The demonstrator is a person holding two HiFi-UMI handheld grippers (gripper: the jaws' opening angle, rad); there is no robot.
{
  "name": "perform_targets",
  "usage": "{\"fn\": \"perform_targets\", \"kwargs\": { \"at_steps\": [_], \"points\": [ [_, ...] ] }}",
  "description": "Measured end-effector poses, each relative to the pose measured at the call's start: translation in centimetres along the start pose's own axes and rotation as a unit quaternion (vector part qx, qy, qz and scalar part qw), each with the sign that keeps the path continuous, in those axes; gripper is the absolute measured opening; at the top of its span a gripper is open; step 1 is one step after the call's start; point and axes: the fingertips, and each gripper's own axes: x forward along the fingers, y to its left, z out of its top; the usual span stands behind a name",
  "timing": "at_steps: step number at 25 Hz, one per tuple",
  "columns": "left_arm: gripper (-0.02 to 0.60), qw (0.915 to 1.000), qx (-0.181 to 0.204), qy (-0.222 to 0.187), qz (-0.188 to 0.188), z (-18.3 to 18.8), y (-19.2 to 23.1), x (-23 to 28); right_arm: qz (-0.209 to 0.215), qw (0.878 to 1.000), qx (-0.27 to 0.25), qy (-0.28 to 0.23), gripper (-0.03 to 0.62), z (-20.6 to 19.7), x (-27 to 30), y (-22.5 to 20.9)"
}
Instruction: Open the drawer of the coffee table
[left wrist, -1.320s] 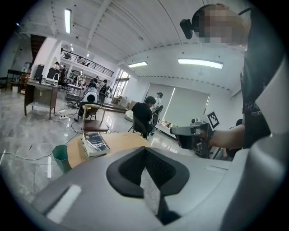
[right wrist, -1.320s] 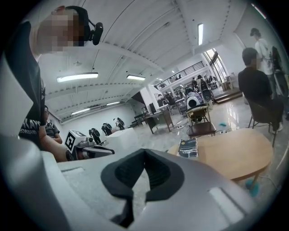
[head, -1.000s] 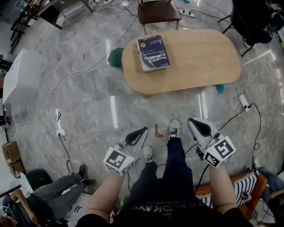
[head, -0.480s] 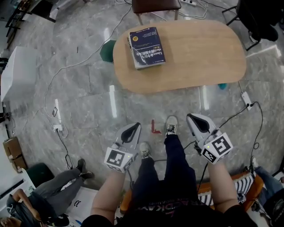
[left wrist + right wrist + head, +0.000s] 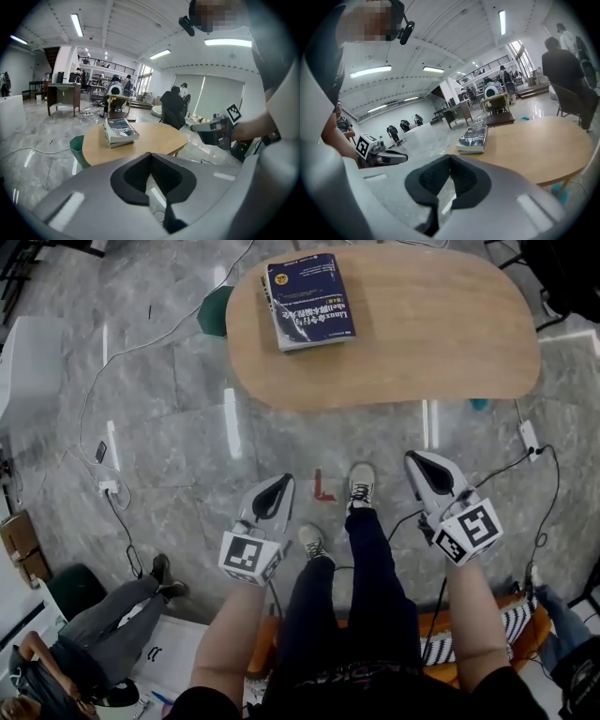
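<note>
Both my left tongs [image 5: 278, 488] and right tongs [image 5: 417, 465] are pinched together, holding nothing. The table [image 5: 422, 343] is ahead of them, well apart, and I can't see its drawer. I should crouch low, find the drawer front, then open one pair

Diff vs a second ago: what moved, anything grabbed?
The oval wooden coffee table fills more of the head view and sits nearer its top edge: the person has bent lower, bringing the left gripper and right gripper down. Nothing taken or released. Unchanged: both jaws shut and empty, dark blue book on the table, shoes beside the red floor mark.
</note>
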Motion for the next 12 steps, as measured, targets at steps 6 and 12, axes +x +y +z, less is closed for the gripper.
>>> {"fn": "perform_targets", "kwargs": {
  "at_steps": [6, 12],
  "points": [
    [0.006, 1.0000, 0.007, -0.004, -0.001, -4.5, 3.1, 1.2, -0.018, 1.000, -0.011, 0.003, 0.002, -4.4, 2.7, -0.7],
    [0.029, 0.9997, 0.024, -0.003, -0.001, -9.5, 7.0, 3.8, -0.033, 0.999, 0.005, -0.004, 0.002, -10.2, 6.3, -2.5]
  ]
}}
